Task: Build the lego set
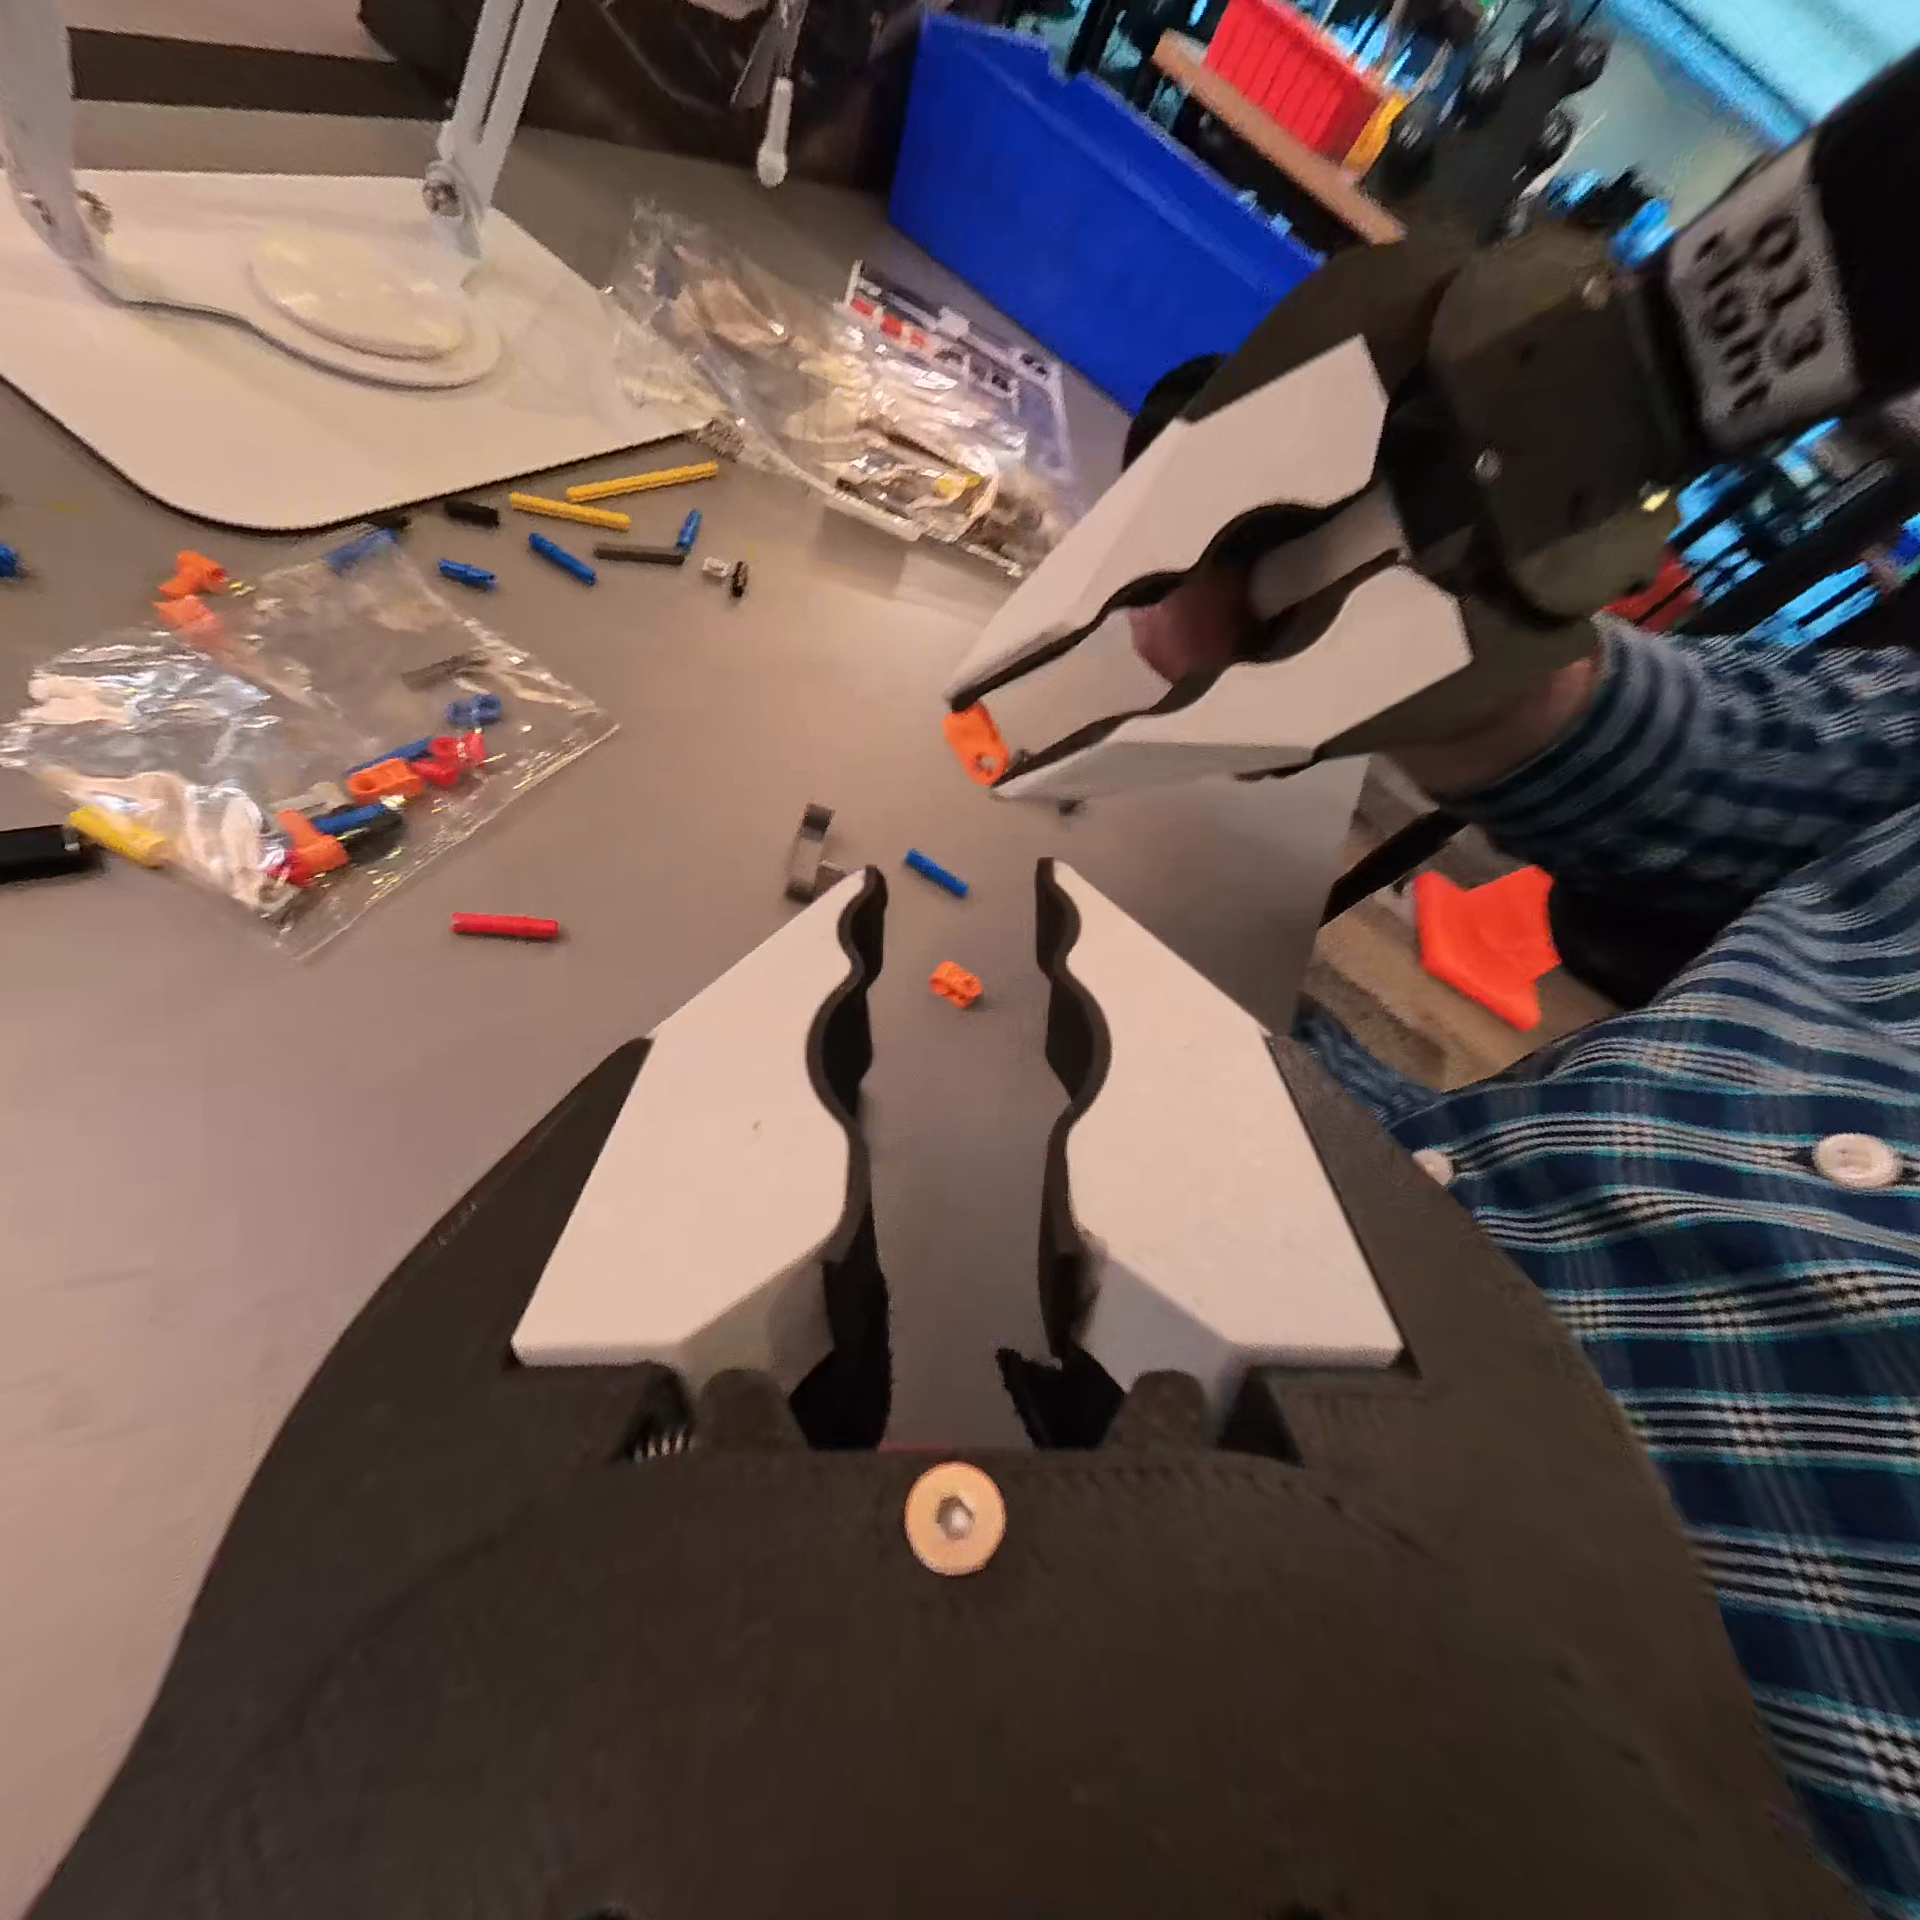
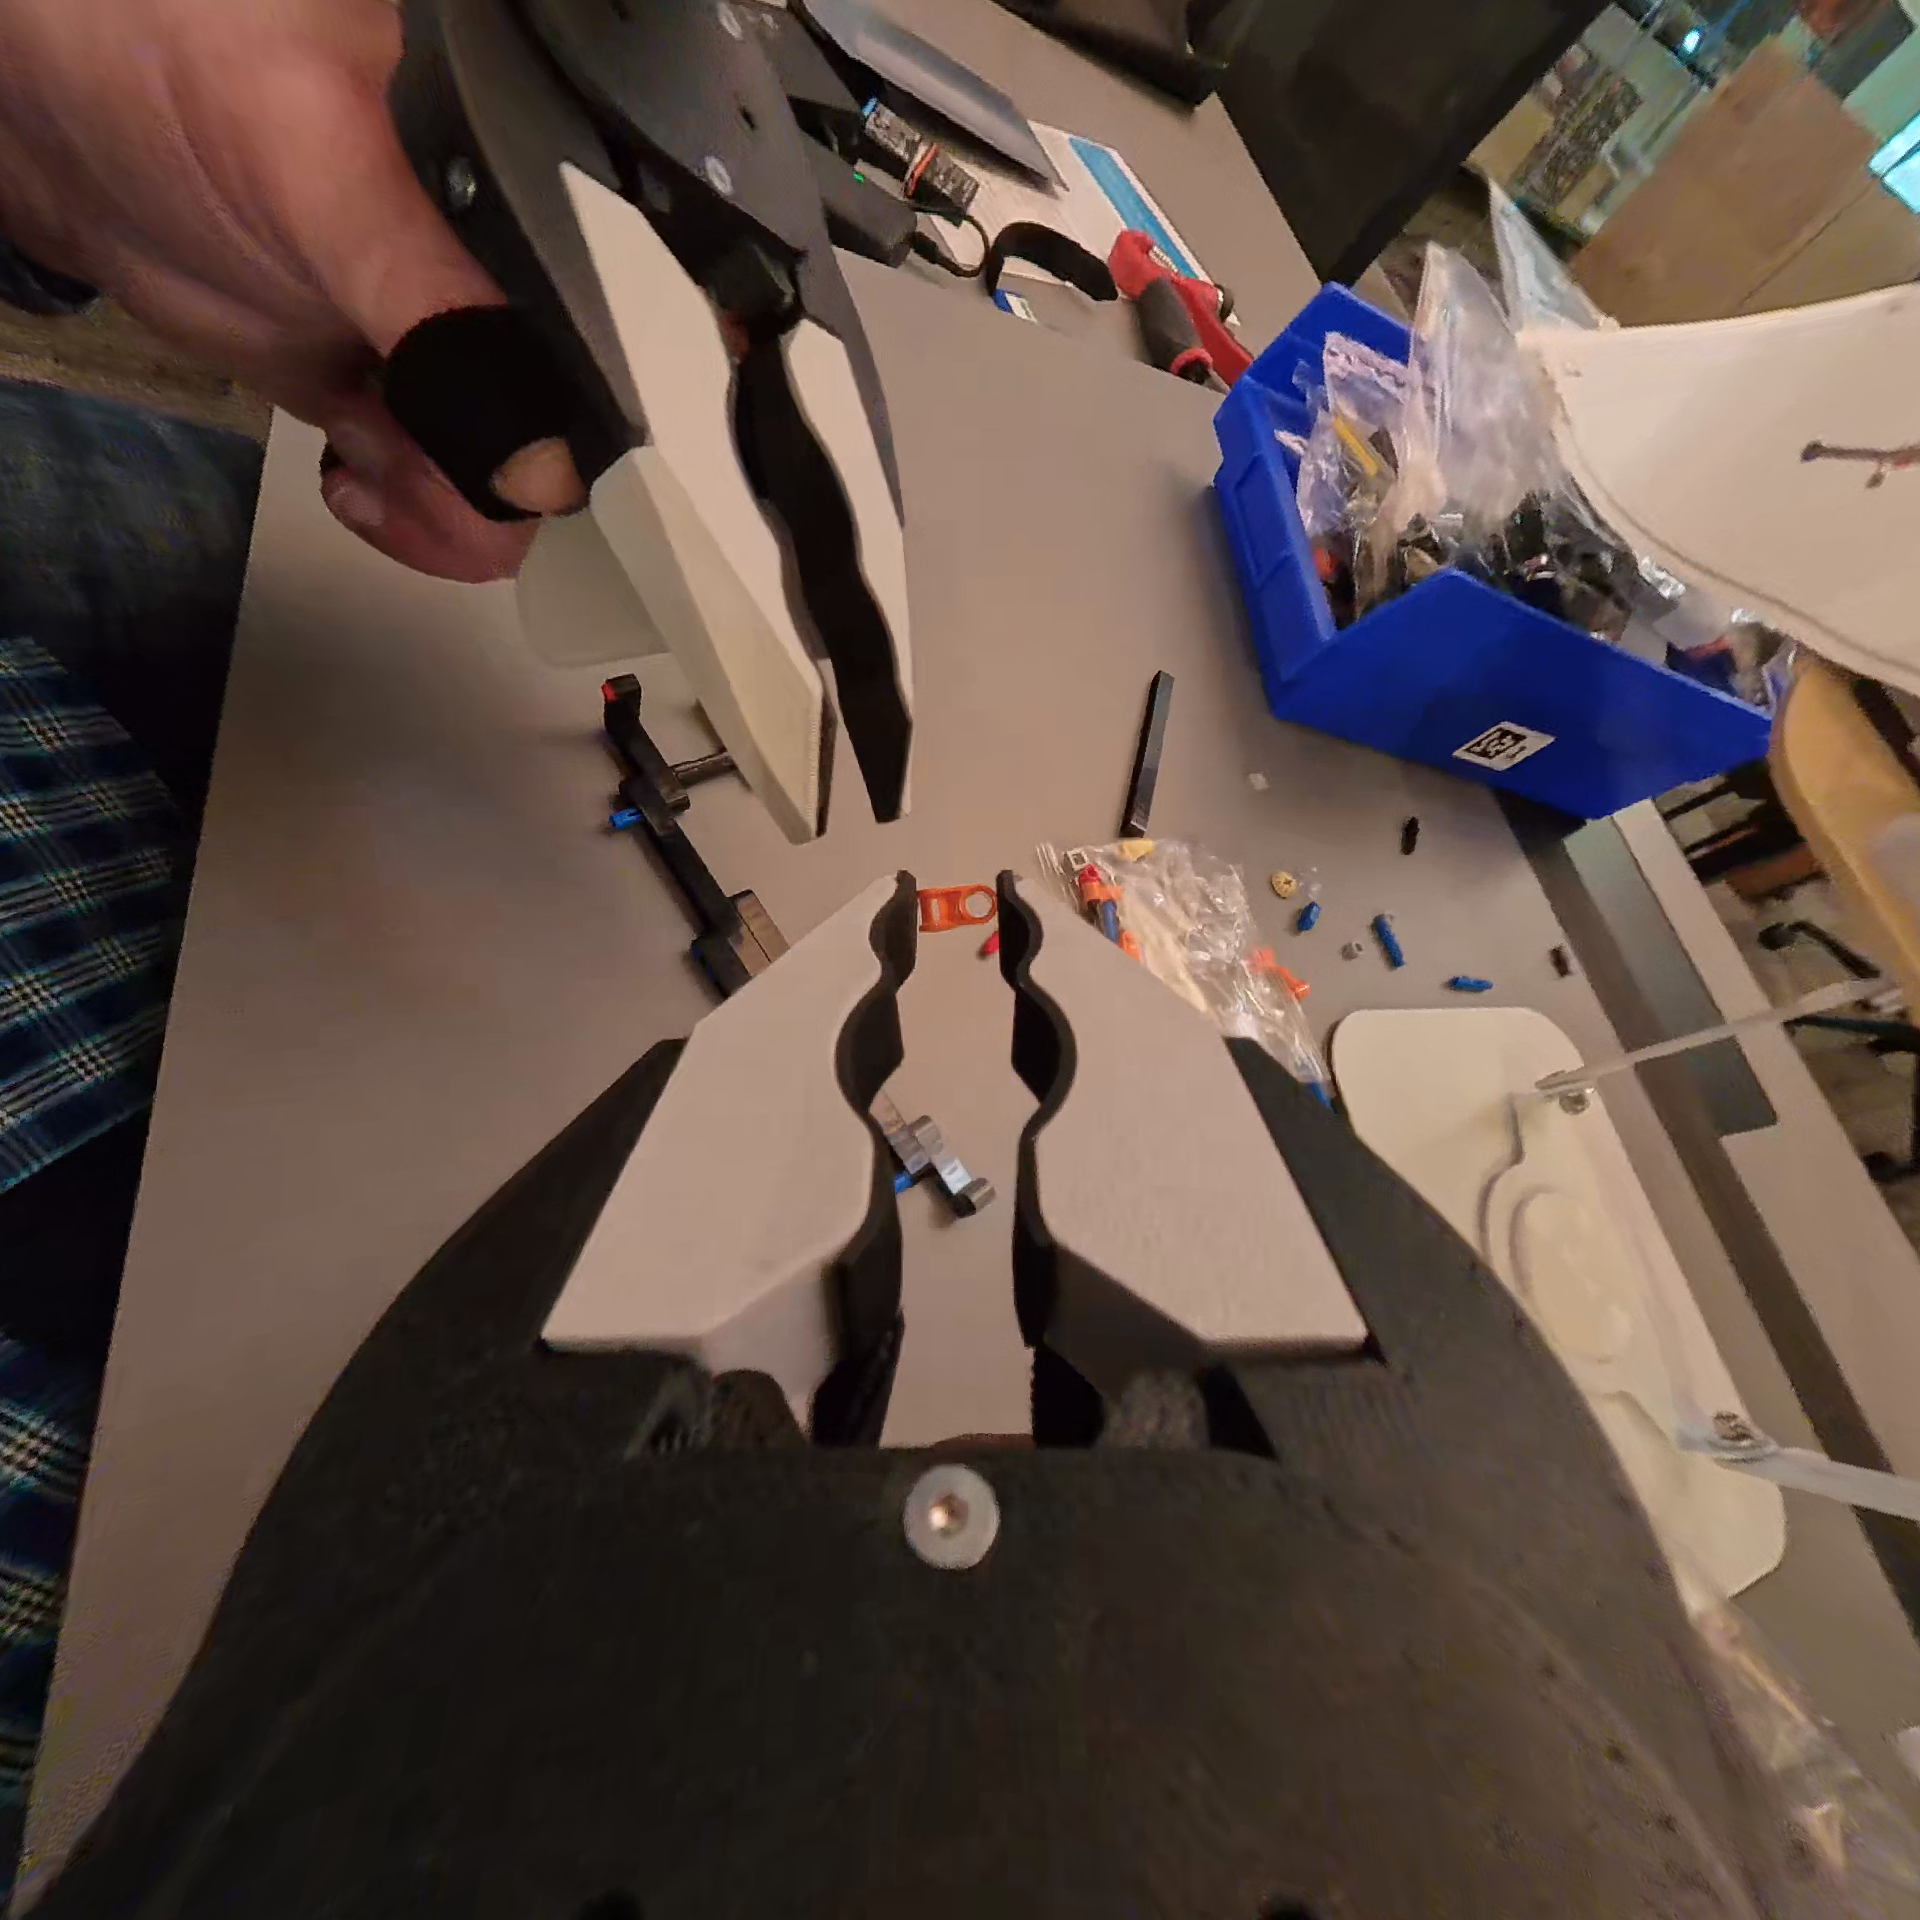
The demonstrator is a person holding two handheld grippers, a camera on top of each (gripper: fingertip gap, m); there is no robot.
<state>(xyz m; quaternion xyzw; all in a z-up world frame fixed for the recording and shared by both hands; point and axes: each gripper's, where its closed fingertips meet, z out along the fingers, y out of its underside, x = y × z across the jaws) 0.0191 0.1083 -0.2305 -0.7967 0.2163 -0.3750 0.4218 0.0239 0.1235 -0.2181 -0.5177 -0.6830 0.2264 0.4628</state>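
Observation:
My right gripper (image 2: pixel 955 885) is shut on a small orange connector (image 2: pixel 956 907) and holds it by its tips above the grey table (image 2: pixel 416 1039). It also shows in the left wrist view (image 1: pixel 982 743), at the upper right, with the orange connector (image 1: pixel 975 740) in its tips. My left gripper (image 1: pixel 958 881) is open and empty, low over the table. A small orange piece (image 1: pixel 956 984) and a blue pin (image 1: pixel 935 871) lie between its fingers. A grey bracket piece (image 1: pixel 816 852) lies beside its left fingertip. The left gripper (image 2: pixel 847 821) hangs tip-down close in front of the right one.
A long black beam assembly (image 2: pixel 675 821) with blue pins lies to the left. Open bags of parts (image 1: pixel 312 748) and loose pins (image 1: pixel 623 499) lie around, with a red axle (image 1: pixel 506 925). There is a blue bin (image 2: pixel 1455 665) of bags and a white stand base (image 1: pixel 312 343). My two grippers' fingertips are within a few centimetres of each other. Left tips and right tips are each some 12 centimetres from the red axle (image 1: pixel 506 925).

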